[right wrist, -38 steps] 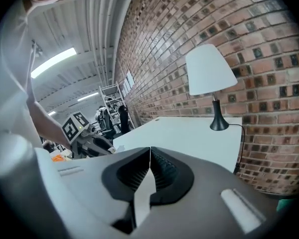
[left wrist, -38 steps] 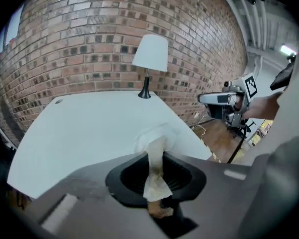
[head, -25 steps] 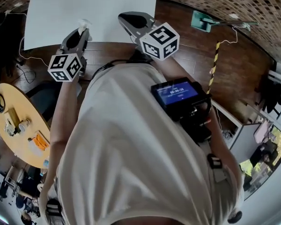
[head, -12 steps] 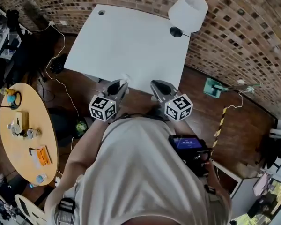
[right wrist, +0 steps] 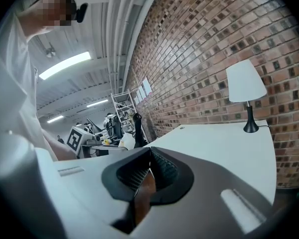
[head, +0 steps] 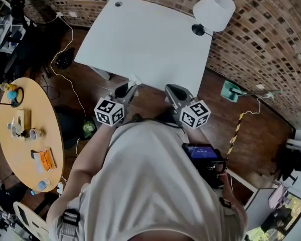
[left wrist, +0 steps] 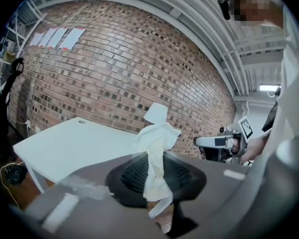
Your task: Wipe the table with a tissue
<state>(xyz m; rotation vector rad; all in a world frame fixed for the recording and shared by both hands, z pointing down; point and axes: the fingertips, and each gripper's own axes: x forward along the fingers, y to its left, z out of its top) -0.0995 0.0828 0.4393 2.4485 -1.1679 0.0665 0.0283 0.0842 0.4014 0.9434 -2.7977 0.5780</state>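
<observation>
The left gripper [left wrist: 157, 167] is closed on a white tissue [left wrist: 156, 139]. The crumpled tissue is pinched between the two dark pads [left wrist: 132, 176] and stands up above them, and a small end hangs below.

The right gripper [right wrist: 148, 169] has its jaws closed together, with nothing between them. Only the brown floor [right wrist: 142, 198] shows through the narrow slit under its pads.

In the head view the person [head: 150, 185] holds both grippers side by side in front of the body, near each other but apart. Both point toward the near edge of the table [head: 140, 39], which is white. The tip of the tissue is seen just at this near edge. In the left gripper view the table top is ahead and to the left, so the tissue does not lie on it.

A white lamp [head: 213, 10] stands at the far right corner of the table, beside the brick wall [head: 271, 44]. A round yellow table [head: 20, 144] with some small things on it stands well apart, at the left.
</observation>
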